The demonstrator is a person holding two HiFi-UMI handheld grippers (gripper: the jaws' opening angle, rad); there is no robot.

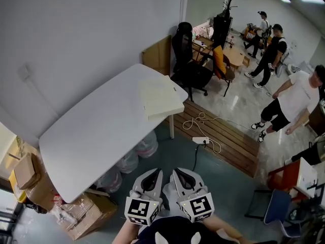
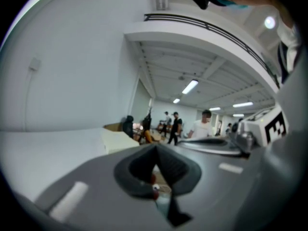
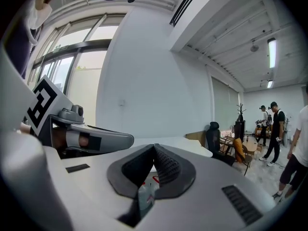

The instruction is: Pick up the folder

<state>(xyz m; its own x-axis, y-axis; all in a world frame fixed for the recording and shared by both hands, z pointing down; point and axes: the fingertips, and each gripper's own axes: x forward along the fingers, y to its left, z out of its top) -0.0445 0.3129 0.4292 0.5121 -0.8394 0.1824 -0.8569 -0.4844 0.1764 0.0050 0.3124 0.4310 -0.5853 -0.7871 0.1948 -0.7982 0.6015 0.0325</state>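
A pale cream folder lies flat at the far right end of the white table, its corner reaching the table's edge. In the left gripper view the folder shows as a pale slab beyond the jaws. My left gripper and right gripper hang side by side over the floor at the table's near side, well short of the folder. Both are shut with nothing between the jaws. The left gripper and the right gripper show their tips pressed together.
Under the table lie clear plastic bags and cardboard boxes. A power strip with cable lies on a wooden pallet. A black office chair stands past the table's end. Several people stand at the right.
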